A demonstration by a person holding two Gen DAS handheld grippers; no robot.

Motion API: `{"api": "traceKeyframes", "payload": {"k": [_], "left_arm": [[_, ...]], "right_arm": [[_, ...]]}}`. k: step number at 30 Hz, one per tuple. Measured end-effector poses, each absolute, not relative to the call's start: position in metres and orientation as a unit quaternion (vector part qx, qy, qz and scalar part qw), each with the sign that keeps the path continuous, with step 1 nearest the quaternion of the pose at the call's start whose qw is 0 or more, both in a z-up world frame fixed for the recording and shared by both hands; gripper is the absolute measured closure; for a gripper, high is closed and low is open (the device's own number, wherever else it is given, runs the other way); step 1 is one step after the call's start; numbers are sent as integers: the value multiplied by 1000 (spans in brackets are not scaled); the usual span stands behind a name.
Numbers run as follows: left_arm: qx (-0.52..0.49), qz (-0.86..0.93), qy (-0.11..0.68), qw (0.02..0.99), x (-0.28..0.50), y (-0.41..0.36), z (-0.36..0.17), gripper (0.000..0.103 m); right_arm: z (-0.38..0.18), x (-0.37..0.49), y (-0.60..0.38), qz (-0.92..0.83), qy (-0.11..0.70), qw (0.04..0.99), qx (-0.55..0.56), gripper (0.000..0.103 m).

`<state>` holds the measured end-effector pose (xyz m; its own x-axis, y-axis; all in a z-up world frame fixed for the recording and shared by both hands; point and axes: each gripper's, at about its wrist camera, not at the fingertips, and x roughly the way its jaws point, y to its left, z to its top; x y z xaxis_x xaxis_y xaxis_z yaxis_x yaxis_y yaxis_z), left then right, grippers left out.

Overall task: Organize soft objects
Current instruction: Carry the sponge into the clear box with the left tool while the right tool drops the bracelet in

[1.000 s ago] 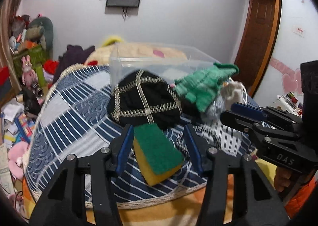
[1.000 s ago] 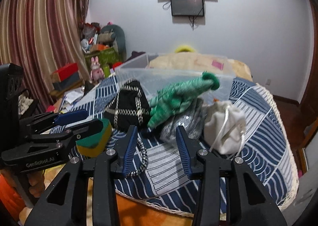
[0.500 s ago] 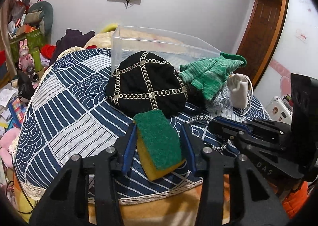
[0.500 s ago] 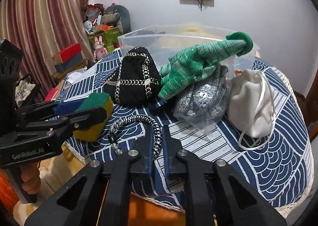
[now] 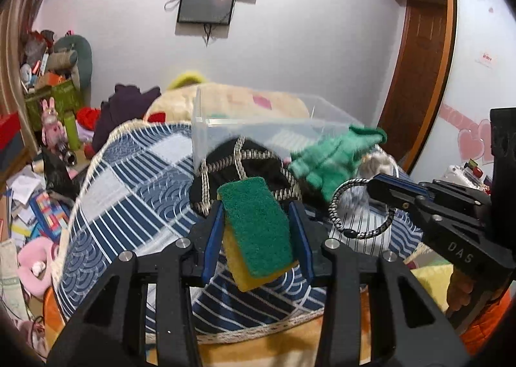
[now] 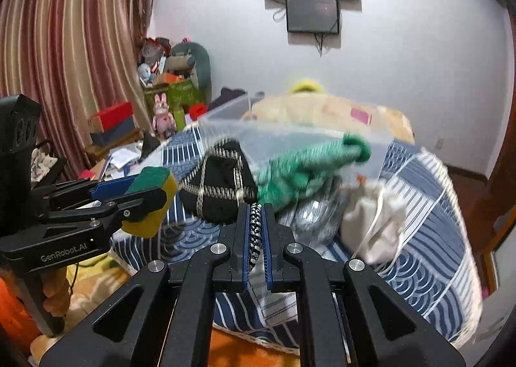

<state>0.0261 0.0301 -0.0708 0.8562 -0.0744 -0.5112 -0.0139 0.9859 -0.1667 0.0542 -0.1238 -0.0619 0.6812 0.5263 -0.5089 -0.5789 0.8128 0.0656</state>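
**Both grippers loaded, clear bin ahead**

The sponge (image 5: pixel 256 231), green pad over yellow foam, sits pinched between the left gripper's (image 5: pixel 258 238) fingers, lifted off the quilt (image 5: pixel 129 179). The braided cord loop (image 5: pixel 361 208) is clamped edge-on between the right gripper's (image 6: pixel 257 238) fingers, which are pressed nearly together on it. Both seem held high for carrying toward the clear bin (image 5: pixel 258 131) behind the pile. Left on the quilt are the black hat (image 5: pixel 245 170), the green glove (image 5: pixel 335 157) draped over a silvery bundle (image 6: pixel 309 215), and a white pouch (image 6: pixel 371 228). The left view shows the cord as a full hanging ring; the right view shows only its pinched edge, but reveals the pouch clearly
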Motion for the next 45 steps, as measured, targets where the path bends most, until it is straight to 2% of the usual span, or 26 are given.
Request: {"api": "traceKeyframes", "payload": {"k": [12,25,35,45], "left_arm": [[-67,-18,218,974,40,41,-28,62],[-59,-35,208,976,98,56,3,62],[-68,-41,260,962,168,70,-13,62],[-53,-49,309,948,213,71,-33,62]], "right_arm": [[-13,63,-121,282,194,938,-62,97],[12,110,-119,258,180,947,-64,97],[5,155,-108,264,208,938,-85,97],[-23,204,-98,263,290,912,-122,97]]}}
